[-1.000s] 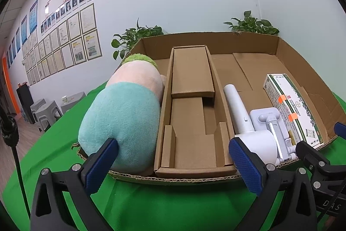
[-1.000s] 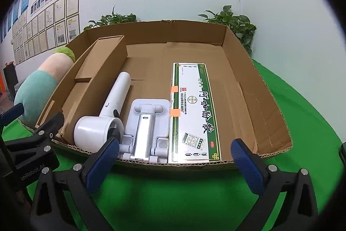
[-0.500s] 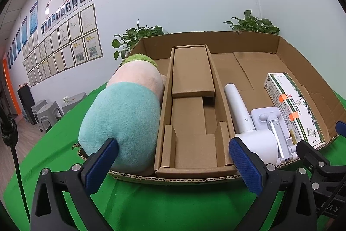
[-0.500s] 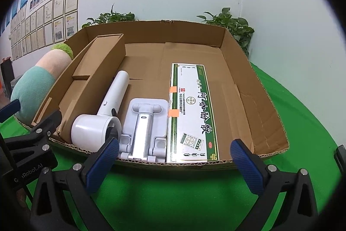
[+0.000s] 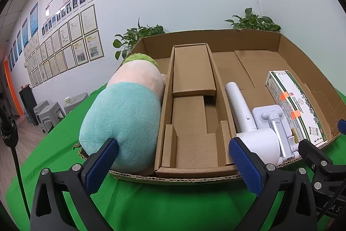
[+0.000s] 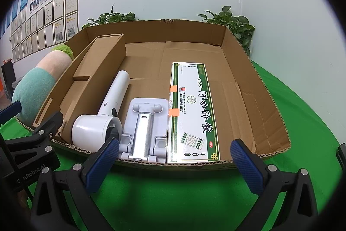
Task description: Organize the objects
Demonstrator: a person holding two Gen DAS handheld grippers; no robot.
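A: Any change vs the frames a sec ago?

B: Barely. Both views match them; right cam has crept a touch closer to the box front, nothing in the box moved.

A: Ok, L to R then.

B: Plush toy (image 5: 127, 120), teal/peach w/ green top, lies along the far left side of the big cardboard tray (image 5: 216, 40), pressed against the cardboard insert (image 5: 192, 109). Can't tell if it sits fully inside the tray wall. Insert is a long narrow open carton, only its own folded flaps inside.

A: Next?

B: White hair dryer (image 6: 101, 120) just right of the insert, barrel at the front edge, handle pointing back. Touching it on the right, the white phone stand (image 6: 147, 122), folded flat. Then the green-white medicine box (image 6: 192, 109) w/ two orange tape tabs, lying flat beside the stand. Right part of the tray floor is bare cardboard.

A: Tongs?

B: Left gripper (image 5: 173, 163) spread wide, holding nothing, in front of the tray over the green cloth (image 5: 164, 205). Right gripper (image 6: 175, 163) same: spread, nothing held, facing stand and medicine box.
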